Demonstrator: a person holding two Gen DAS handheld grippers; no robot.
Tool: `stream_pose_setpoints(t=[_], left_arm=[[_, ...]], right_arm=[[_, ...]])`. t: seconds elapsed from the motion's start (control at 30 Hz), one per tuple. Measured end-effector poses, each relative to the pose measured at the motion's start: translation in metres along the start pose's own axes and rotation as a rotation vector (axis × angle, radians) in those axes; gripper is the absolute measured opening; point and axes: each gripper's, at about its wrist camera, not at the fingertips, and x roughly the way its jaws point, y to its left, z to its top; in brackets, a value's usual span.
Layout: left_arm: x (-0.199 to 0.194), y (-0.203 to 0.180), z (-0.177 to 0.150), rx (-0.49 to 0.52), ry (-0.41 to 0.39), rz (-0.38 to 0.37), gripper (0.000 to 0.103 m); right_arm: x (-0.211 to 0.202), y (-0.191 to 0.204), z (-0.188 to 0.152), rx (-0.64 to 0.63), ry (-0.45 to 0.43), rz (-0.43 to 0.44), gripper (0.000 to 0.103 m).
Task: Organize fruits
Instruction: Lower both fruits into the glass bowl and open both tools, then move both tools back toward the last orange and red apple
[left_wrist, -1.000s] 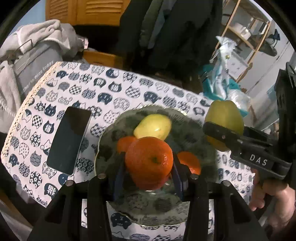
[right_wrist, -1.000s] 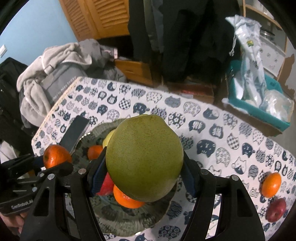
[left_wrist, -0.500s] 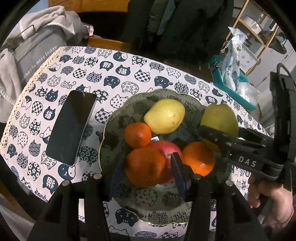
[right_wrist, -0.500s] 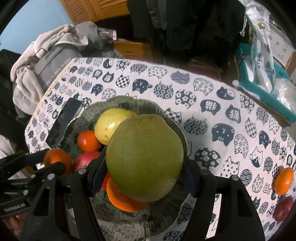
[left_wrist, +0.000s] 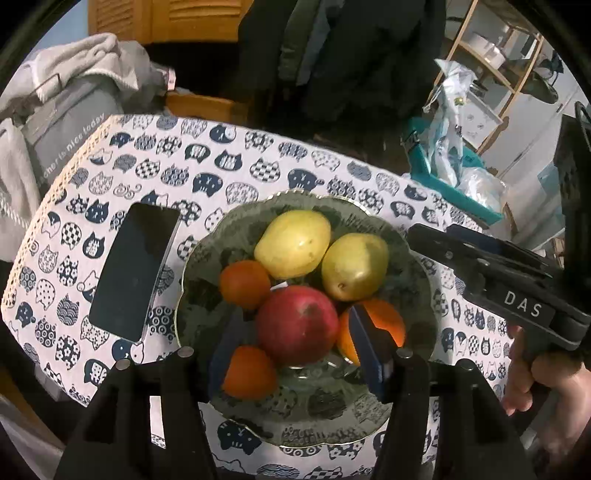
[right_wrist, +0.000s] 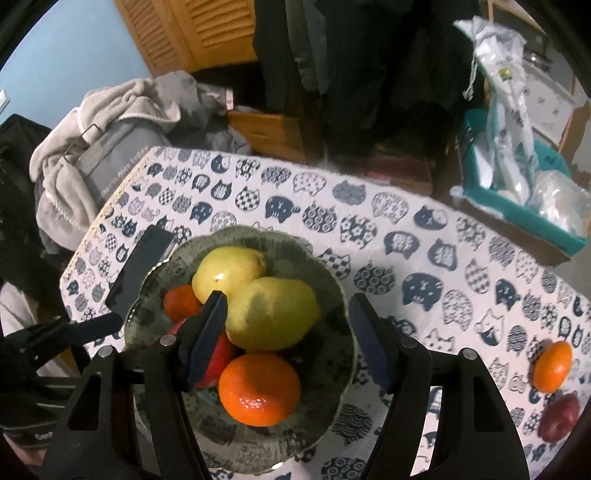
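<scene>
A grey-green patterned plate (left_wrist: 207, 280) (right_wrist: 332, 295) on the cat-print cloth holds two yellow-green pears (left_wrist: 293, 243) (left_wrist: 354, 266), a red apple (left_wrist: 297, 325) and three oranges (left_wrist: 245, 283) (left_wrist: 249, 373) (left_wrist: 384, 325). My left gripper (left_wrist: 295, 343) is open above the plate's near side, around the apple, holding nothing. My right gripper (right_wrist: 288, 325) is open just above the plate; the pear (right_wrist: 273, 314) it carried lies in the plate between its fingers. The right gripper also shows in the left wrist view (left_wrist: 480, 269).
A black phone (left_wrist: 135, 273) lies left of the plate. A loose orange (right_wrist: 552, 365) and red apple (right_wrist: 559, 417) lie at the right of the table. A teal tray with bags (right_wrist: 524, 184) and a heap of clothes (right_wrist: 110, 140) stand beyond the table edges.
Both grippers lowered over the plate and opened. The left let go of an orange, the right let go of the pear; both fruits now lie in the plate.
</scene>
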Motion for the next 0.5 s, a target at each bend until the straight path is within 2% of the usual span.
stream_pose_setpoints(t=[0.13,0.5], left_arm=[[-0.011,-0.008,0.003,0.007,-0.046,-0.020,0.065],[-0.036,-0.037,0.009,0.029,-0.145,-0.076,0.066]], right_arm=[[-0.022,-0.001,0.001,-0.018,-0.062,-0.034,0.070],[-0.080,-0.014,-0.002,-0.020,-0.196,-0.082,0.070]])
